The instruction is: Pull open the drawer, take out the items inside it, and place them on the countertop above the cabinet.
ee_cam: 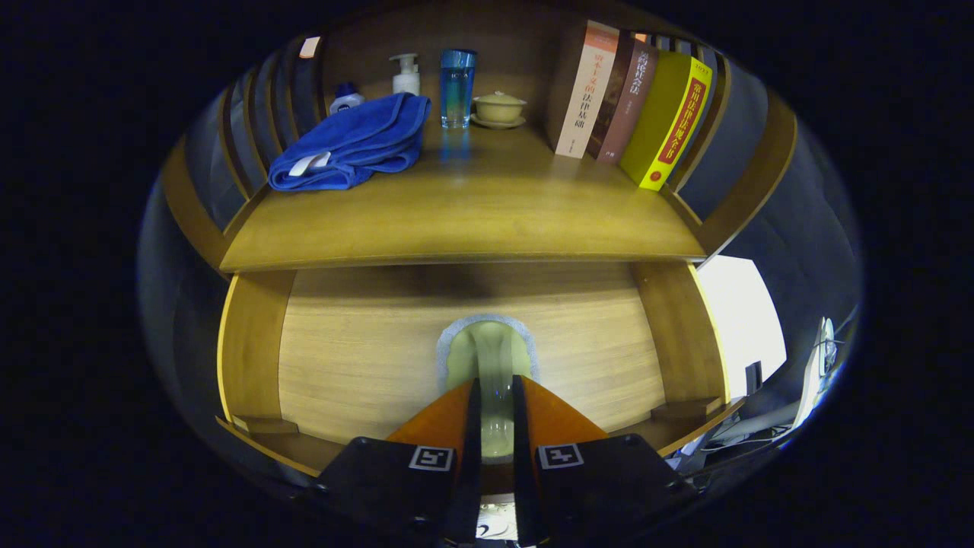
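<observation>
Below the bench's front edge, the drawer front faced the gripper squarely — its arched handle cutout lay straight ahead, between the nearly closed jaws, which seemed to grip nothing yet — contents hidden.

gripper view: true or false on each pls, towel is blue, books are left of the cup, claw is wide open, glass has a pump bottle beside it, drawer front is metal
1. The towel is blue. True.
2. The books stand left of the lidded cup. False: they stand to its right.
3. The claw is wide open. False: its fingers are close together around the clear handle of the drawer.
4. A pump bottle stands beside the blue glass. True.
5. The drawer front is metal. False: it is wood.
</observation>
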### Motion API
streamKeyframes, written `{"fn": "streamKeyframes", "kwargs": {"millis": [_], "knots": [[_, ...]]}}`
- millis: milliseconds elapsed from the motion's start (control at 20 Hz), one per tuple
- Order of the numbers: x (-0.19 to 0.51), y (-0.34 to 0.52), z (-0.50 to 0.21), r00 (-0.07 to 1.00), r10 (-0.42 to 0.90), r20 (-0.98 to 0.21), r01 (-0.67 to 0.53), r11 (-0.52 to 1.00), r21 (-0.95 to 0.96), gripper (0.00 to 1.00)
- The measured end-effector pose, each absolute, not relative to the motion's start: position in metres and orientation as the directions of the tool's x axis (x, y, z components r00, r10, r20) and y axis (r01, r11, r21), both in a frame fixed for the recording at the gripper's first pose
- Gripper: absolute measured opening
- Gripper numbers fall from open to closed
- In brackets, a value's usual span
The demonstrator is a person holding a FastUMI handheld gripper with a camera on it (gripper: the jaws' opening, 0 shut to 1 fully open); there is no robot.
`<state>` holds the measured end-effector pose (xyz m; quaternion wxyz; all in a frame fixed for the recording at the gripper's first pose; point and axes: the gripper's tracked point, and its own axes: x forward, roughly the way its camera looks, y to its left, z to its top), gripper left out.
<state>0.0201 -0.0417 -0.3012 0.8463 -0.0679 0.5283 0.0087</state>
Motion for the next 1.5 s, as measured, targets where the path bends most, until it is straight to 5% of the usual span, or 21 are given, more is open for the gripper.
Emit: {"fn": "streamKeyframes", "kwargs": {"millis": [550, 1500], "knots": [[0.068, -0.028, -0.239, 0.514, -0.057, -0.856, -0.122, 0.983, -0.139, 0.27], [0.179, -0.026, -0.251, 0.586, -0.080, -0.806, -0.077, 0.985, -0.154, 0.27]]}}
